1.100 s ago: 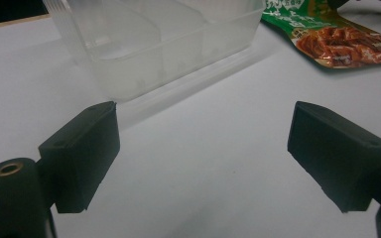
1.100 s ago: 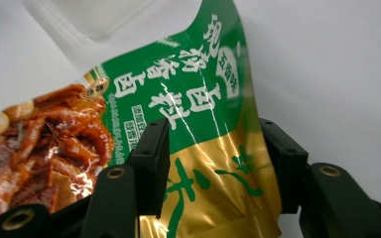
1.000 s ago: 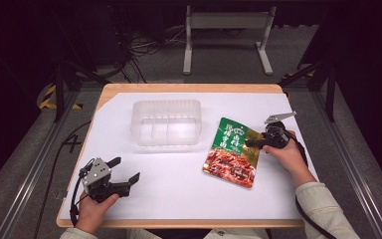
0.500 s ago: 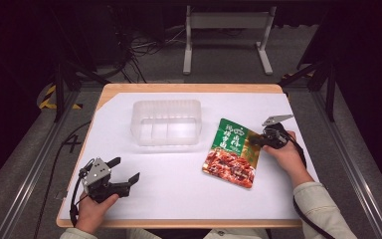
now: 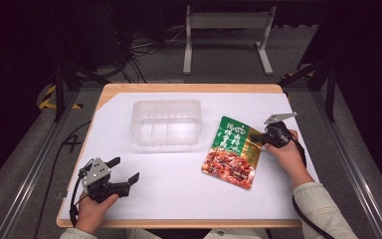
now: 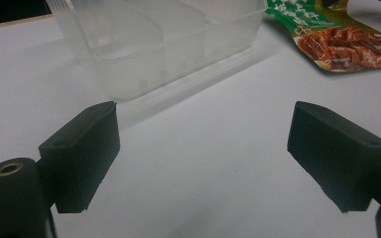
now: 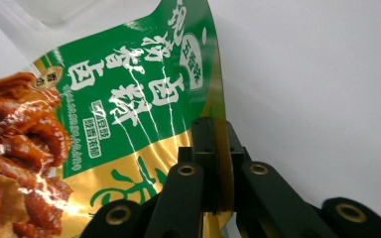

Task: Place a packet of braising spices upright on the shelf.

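A green and gold snack pouch (image 5: 233,151) with a picture of braised meat lies on the white table right of centre. My right gripper (image 5: 264,139) is shut on the pouch's right edge; in the right gripper view the jaws pinch the gold edge of the pouch (image 7: 129,119) between them. A clear plastic container (image 5: 166,121) with inner dividers stands at the table's middle back, and its wall (image 6: 168,44) is ahead of my left gripper. My left gripper (image 5: 127,170) rests near the front left corner, jaws wide open over bare table, nothing between them (image 6: 203,148).
The white sheet (image 5: 179,189) covers a wooden table with edges on all sides. Dark floor, cables and a metal stand (image 5: 226,35) lie beyond the far edge. A black cable trails from the left gripper off the front left.
The right gripper has shifted slightly left and nearer along the pouch's edge, holding it. The left gripper has stayed still.
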The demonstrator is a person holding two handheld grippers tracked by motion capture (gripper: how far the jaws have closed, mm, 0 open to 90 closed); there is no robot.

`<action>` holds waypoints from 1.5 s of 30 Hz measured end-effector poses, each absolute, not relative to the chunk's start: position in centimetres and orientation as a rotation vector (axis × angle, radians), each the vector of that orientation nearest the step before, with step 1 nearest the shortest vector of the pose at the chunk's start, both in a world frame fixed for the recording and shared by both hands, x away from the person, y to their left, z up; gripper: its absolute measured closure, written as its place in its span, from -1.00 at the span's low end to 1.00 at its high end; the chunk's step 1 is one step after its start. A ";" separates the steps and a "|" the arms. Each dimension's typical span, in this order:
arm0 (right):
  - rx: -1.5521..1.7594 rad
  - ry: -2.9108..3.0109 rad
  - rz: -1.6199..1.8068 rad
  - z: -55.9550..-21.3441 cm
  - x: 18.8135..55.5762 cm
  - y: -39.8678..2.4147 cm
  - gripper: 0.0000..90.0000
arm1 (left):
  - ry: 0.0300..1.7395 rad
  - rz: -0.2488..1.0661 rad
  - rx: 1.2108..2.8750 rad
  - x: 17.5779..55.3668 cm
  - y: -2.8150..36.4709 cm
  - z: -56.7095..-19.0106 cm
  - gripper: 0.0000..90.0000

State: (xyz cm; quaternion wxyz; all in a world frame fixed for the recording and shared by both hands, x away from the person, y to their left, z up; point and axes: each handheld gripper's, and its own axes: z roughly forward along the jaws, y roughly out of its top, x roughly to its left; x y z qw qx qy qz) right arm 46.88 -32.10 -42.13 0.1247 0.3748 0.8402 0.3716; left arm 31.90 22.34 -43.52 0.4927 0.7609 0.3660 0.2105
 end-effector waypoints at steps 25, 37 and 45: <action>0.987 2.405 1.349 -33.7 42.5 -31.8 1.00 | 0.881 0.510 1.847 31.9 22.2 -43.5 -0.69; 0.888 2.412 1.392 -30.8 39.6 -30.1 1.00 | 0.883 0.515 1.842 31.9 22.2 -43.4 -0.69; 0.813 2.417 1.454 -29.2 37.6 -28.8 1.00 | 0.888 0.519 1.842 31.9 22.2 -43.4 -0.69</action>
